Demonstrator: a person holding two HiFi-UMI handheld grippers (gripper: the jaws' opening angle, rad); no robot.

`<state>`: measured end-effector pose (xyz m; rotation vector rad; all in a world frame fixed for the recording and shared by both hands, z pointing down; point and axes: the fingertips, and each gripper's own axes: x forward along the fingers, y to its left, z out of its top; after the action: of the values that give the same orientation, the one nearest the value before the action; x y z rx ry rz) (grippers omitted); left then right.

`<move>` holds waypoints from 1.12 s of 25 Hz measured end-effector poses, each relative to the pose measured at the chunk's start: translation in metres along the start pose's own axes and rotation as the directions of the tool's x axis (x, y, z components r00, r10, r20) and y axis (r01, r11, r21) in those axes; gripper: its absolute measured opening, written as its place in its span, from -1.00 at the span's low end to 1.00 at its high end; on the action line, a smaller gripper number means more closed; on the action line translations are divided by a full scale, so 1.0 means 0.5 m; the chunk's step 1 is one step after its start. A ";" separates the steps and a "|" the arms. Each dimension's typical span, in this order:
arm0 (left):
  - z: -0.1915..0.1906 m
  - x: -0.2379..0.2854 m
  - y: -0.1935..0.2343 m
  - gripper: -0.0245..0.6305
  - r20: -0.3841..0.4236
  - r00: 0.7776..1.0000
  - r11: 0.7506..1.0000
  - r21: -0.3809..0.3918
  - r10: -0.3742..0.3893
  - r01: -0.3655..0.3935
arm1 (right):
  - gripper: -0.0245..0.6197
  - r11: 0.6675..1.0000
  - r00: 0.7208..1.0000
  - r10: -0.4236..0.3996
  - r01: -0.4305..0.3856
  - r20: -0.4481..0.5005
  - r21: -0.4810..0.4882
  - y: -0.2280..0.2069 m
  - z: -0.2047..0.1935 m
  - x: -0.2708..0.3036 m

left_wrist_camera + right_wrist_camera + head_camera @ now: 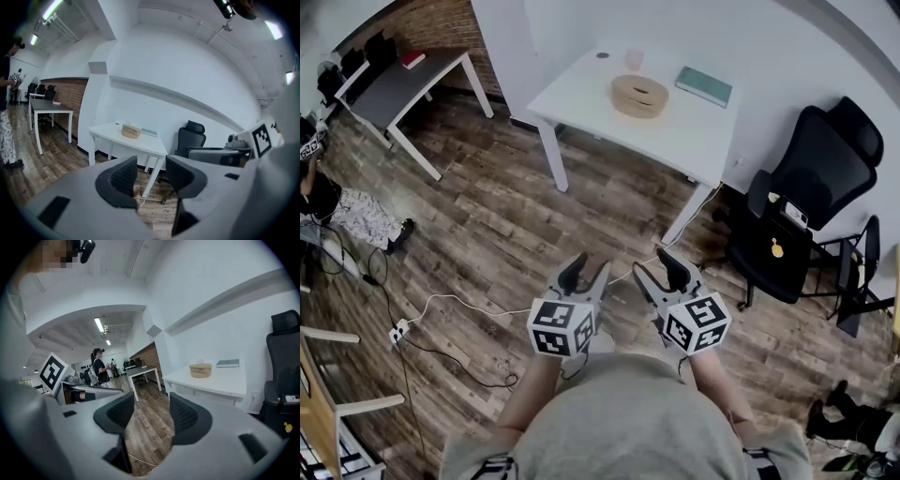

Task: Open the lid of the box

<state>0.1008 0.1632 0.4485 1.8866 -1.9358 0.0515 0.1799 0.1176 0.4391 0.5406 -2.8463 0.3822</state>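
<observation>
Your left claw [586, 271] and right claw [658, 267] are both spread and empty, and the round box [637, 109] sits well ahead of them on the surface [581, 89]; it looks like light, stiff wood, so pinch the lid [623, 86] by its rim.

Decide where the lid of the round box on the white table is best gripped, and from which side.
Probably the lid's outer rim, across its width, coming from above on the near side: the box is low, round and upright on the table, with bare tabletop around it.
</observation>
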 end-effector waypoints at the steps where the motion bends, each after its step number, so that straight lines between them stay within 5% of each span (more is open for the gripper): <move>1: 0.011 0.012 0.016 -0.38 -0.001 1.000 1.000 -0.002 -0.001 0.001 | -0.20 1.000 1.000 0.000 0.000 -0.001 -0.001 -0.005 0.009 0.020; 28: 0.203 0.301 0.345 -0.39 -0.044 0.995 0.994 0.053 -0.094 0.096 | -0.18 0.994 0.993 -0.111 0.111 0.034 0.006 -0.132 0.165 0.442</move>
<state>-0.0895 0.0007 0.4525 1.9945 -1.8328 0.1146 -0.0090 -0.0383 0.4326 0.7089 -2.8328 0.3619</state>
